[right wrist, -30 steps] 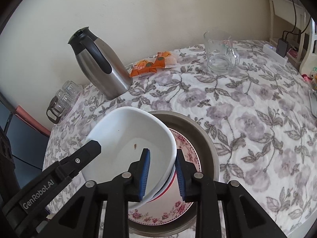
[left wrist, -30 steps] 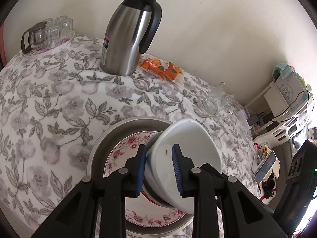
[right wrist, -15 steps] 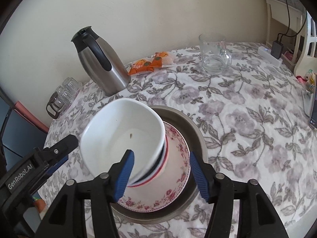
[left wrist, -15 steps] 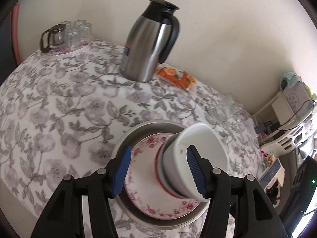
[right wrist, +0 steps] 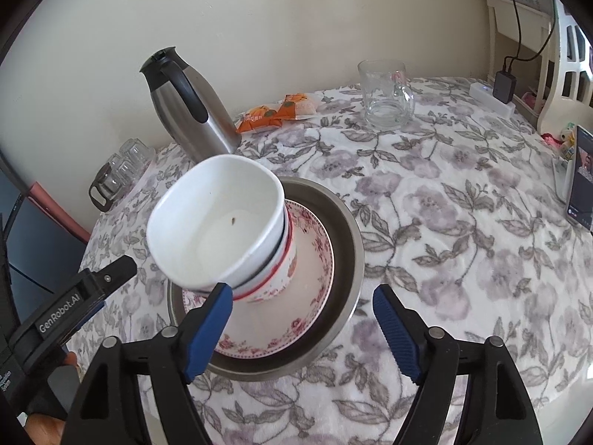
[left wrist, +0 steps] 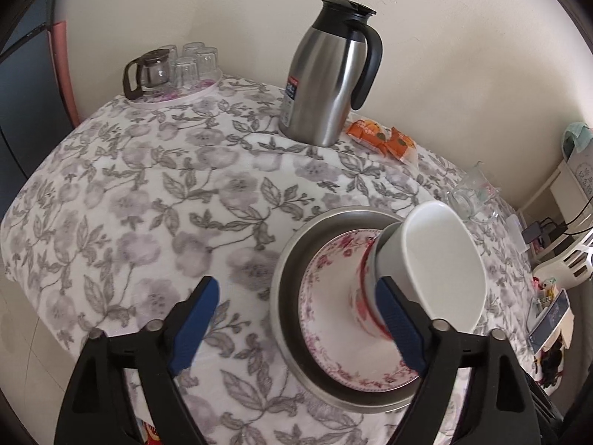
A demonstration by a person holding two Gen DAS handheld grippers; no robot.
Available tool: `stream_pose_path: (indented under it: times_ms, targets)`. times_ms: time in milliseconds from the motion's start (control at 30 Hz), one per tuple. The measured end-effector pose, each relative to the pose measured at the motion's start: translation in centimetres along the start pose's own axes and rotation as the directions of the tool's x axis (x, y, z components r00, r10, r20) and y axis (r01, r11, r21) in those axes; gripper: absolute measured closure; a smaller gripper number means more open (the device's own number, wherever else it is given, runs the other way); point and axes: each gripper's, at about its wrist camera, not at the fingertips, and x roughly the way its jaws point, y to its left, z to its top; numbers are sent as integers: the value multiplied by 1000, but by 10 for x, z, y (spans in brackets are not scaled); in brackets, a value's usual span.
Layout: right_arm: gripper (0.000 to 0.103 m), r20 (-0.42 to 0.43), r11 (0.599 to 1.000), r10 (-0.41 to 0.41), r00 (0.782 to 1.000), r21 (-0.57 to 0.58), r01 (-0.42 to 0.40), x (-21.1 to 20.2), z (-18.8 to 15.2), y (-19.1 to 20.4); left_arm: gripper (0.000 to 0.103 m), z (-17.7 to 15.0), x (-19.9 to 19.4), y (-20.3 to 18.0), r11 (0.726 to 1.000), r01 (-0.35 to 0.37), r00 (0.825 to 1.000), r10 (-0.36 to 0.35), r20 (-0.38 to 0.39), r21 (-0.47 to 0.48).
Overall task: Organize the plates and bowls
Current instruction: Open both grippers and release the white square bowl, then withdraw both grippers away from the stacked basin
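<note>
A white bowl (left wrist: 441,259) (right wrist: 215,233) sits nested in a red-banded floral bowl (left wrist: 365,296) (right wrist: 274,285). That bowl stands on a pink floral plate (left wrist: 330,333) (right wrist: 315,259) inside a metal dish (left wrist: 285,296) (right wrist: 352,244). My left gripper (left wrist: 296,289) hangs just short of the stack with its jaws opening wide. Its right pad is beside the bowls and presses on nothing. My right gripper (right wrist: 302,293) is also opening. The plate lies ahead between its jaws and neither pad touches the bowls. One finger (right wrist: 107,278) of the left gripper shows at the left of the right wrist view.
On the floral tablecloth stand a steel jug (left wrist: 326,74) (right wrist: 192,111), orange snack packets (left wrist: 381,139) (right wrist: 274,113), a glass mug (right wrist: 385,92) and a tray of small glasses (left wrist: 174,70). A phone (right wrist: 580,178) leans at the right edge, with a charger and shelves beyond it.
Both grippers were shut on the white bowl's rim a second ago. They have let go, opened wide and drawn back, and the bowl now rests in the stack.
</note>
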Motion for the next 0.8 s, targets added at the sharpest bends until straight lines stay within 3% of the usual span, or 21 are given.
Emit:
stream_pose_path:
  times_ms: [233, 633, 800]
  targets:
    - [1, -21, 1000, -13, 1000, 13, 13, 4, -17, -11, 6, -19, -4, 1, 997, -60, 998, 60, 5, 49]
    - [0, 37, 999, -27, 999, -30, 28, -3, -45, -18, 6, -61, -17, 2, 983, -124, 992, 118, 49, 138]
    - [0, 72, 992, -74, 995, -94, 81, -5, -57, -15, 6, -71, -20, 0, 978, -131, 991, 125, 49, 160]
